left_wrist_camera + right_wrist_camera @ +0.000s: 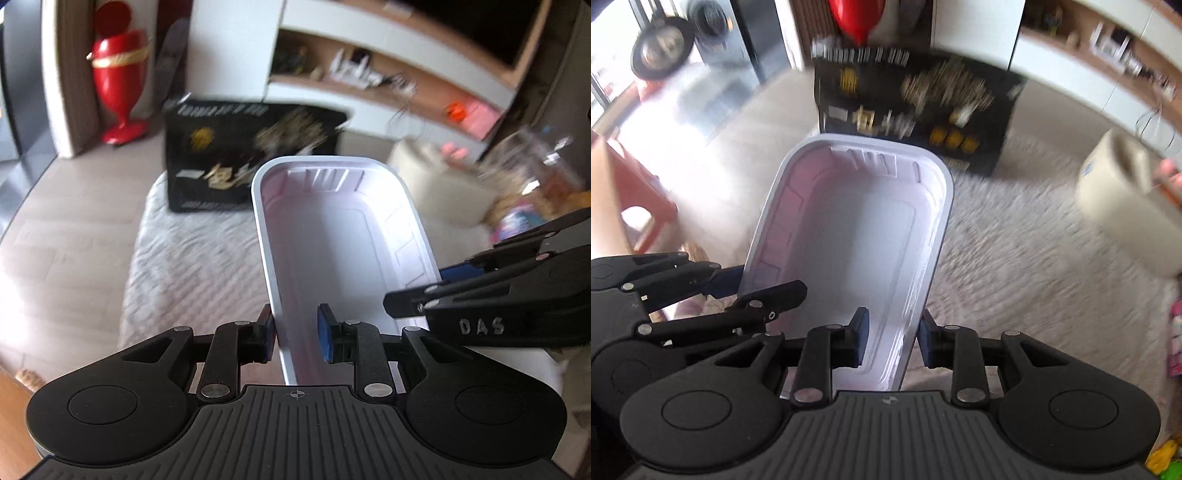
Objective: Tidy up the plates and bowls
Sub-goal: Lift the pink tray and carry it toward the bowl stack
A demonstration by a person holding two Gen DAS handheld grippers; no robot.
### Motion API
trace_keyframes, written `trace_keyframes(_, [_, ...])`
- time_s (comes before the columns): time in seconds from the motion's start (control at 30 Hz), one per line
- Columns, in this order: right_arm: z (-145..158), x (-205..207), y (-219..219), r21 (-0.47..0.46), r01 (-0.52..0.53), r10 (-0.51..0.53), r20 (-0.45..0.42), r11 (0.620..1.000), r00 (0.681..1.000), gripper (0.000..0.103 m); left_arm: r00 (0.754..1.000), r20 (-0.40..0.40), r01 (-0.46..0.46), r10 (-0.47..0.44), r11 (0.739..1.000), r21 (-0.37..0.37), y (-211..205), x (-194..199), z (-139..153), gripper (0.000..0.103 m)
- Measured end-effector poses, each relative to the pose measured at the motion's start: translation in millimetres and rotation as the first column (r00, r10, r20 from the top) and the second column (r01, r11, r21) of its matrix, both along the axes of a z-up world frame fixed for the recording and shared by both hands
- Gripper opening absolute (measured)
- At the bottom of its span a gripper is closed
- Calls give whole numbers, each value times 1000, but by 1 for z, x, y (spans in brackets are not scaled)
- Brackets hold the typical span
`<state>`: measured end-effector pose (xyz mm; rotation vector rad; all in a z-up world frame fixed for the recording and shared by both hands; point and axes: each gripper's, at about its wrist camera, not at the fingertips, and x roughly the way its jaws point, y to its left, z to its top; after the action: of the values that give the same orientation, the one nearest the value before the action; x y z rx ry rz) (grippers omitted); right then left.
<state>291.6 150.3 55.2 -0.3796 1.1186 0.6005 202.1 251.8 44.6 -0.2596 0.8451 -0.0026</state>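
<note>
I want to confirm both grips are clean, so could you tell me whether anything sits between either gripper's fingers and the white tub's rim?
Nothing visible: left gripper and right gripper each straddle the white tub wall directly.

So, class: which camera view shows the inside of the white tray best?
The right wrist view: the white tray shows nearly its whole floor and both side walls. The left wrist view shows the tray more edge-on, its left wall foreshortened.

The raised letters "DAS" stand on the black body of the right gripper (pixel 413 291) as seen from the left wrist view, while the pale print on the black box (pixel 255 155) behind it is too blurred to read.
</note>
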Motion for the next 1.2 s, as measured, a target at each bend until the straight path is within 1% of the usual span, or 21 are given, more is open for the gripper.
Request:
trace_keyframes(0.1, [29, -14, -34, 55, 13, -17, 64, 998, 998, 29, 997, 59, 48, -46, 998, -44, -22, -14, 17, 26])
trace_keyframes(0.17, [46, -27, -60, 82, 17, -27, 128, 996, 991, 29, 992, 86, 96, -92, 994, -52, -42, -22, 23, 26])
trace_keyframes(0.2, [51, -33, -71, 88, 21, -34, 156, 996, 987, 29, 989, 87, 123, -119, 991, -51, -55, -25, 22, 26])
trace_keyframes(0.27, [55, -40, -93, 96, 41, -58, 181, 995, 982, 31, 982, 65, 183, -179, 981, -58, -78, -25, 15, 26])
trace_keyframes(0.37, [47, -42, -121, 105, 97, -112, 151, 990, 982, 32, 971, 5, 240, -240, 968, -75, -101, -23, -5, 26])
trace_keyframes(0.43, [31, -44, -137, 96, 133, -144, 117, 987, 983, 32, 963, -20, 267, -269, 962, -51, -114, -22, -14, 25])
trace_keyframes(0.5, [14, -46, -149, 88, 160, -167, 77, 983, 983, 31, 956, -27, 291, -292, 956, -41, -121, -23, -19, 26])
trace_keyframes(0.57, [3, -45, -156, 103, 181, -186, 48, 978, 981, 32, 956, -18, 291, -291, 957, -19, -121, -25, -15, 24])
trace_keyframes(0.6, [3, -46, -159, 118, 183, -188, 39, 976, 981, 32, 956, -15, 293, -293, 956, -34, -117, -24, -14, 24])
trace_keyframes(0.67, [2, -47, -161, 115, 198, -202, 28, 973, 979, 32, 960, -4, 280, -281, 957, -80, -110, -25, -11, 24])
trace_keyframes(0.73, [4, -52, -161, 109, 201, -204, 24, 974, 979, 32, 963, 9, 268, -268, 959, -94, -102, -25, -8, 24])
trace_keyframes(0.87, [9, -51, -154, 113, 199, -203, 31, 974, 979, 32, 967, 20, 255, -254, 962, -99, -97, -25, -3, 24])
trace_keyframes(1.0, [13, -50, -154, 132, 203, -210, 39, 970, 977, 32, 969, 9, 247, -247, 964, -96, -96, -23, -5, 24])
trace_keyframes(1.2, [9, -31, -151, 144, 248, -252, 12, 958, 968, 33, 970, -12, 241, -243, 966, -88, -95, -21, -12, 24])
